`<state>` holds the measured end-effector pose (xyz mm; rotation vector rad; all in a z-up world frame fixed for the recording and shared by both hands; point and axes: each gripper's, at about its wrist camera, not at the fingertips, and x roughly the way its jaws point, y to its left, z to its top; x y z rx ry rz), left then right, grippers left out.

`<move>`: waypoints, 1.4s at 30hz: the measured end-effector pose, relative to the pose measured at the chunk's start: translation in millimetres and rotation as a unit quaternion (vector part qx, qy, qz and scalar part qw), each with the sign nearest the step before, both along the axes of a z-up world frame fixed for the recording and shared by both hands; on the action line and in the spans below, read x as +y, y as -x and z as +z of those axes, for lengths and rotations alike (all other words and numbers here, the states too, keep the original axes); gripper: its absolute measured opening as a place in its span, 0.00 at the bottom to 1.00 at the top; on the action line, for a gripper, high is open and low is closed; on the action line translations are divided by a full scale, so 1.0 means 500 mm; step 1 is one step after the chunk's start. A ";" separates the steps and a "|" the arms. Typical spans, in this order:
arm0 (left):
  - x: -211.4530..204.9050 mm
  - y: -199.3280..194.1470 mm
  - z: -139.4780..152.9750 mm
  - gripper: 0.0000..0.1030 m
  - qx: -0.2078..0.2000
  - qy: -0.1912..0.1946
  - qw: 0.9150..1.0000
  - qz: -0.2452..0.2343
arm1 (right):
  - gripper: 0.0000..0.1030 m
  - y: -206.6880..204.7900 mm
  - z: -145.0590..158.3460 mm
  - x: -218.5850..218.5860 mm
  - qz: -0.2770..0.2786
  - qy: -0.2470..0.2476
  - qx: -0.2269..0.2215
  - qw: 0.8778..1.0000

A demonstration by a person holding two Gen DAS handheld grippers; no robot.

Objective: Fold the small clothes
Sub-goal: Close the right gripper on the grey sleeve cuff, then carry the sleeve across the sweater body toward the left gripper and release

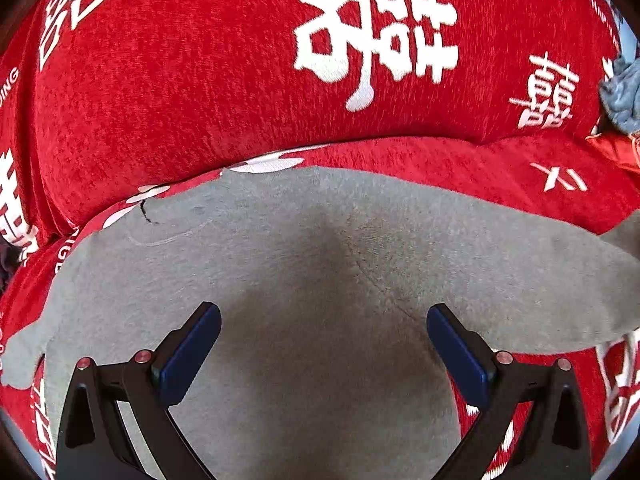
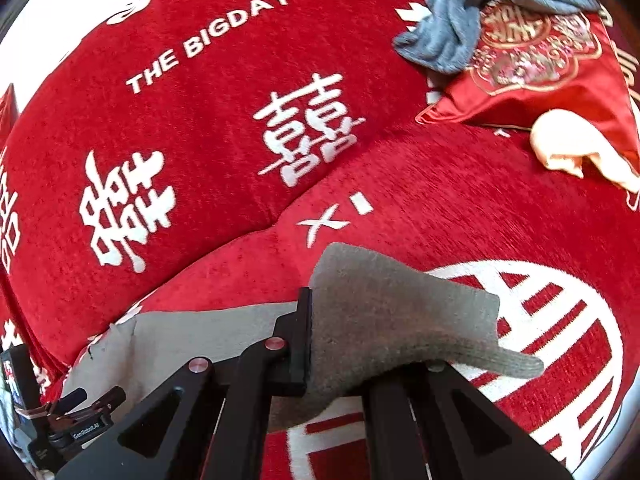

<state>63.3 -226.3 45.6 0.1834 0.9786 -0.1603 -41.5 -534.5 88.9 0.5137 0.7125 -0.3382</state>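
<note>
A small grey garment (image 1: 320, 264) lies flat on a red sofa seat printed with white characters. My left gripper (image 1: 324, 316) is open, its blue-padded fingers (image 1: 192, 352) just above the middle of the cloth, holding nothing. My right gripper (image 2: 316, 300) is shut on the grey garment (image 2: 384, 320) at one end; that end is lifted and drapes over the right finger, hiding it. The rest of the cloth lies flat to the left (image 2: 192, 332). The left gripper's body shows at the lower left of the right wrist view (image 2: 72, 420).
The red sofa backrest (image 1: 200, 80) rises right behind the garment. On the seat to the right lie a crumpled blue-grey cloth (image 2: 480, 12), a red embroidered satin cushion (image 2: 540, 68) and a peach cloth (image 2: 580, 148).
</note>
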 end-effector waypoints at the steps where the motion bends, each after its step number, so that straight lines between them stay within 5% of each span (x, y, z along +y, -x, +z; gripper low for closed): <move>1: 0.009 0.003 0.005 1.00 -0.001 0.007 1.000 0.001 | 0.04 -0.003 0.005 0.010 0.004 0.003 0.000 1.000; 18: 0.189 0.034 0.040 1.00 -0.012 0.056 0.998 0.029 | 0.04 -0.107 0.095 0.304 0.122 0.059 -0.009 0.991; 42: 0.429 0.055 0.018 1.00 0.002 0.082 0.992 0.093 | 0.04 -0.213 0.068 0.689 0.250 0.081 0.026 0.964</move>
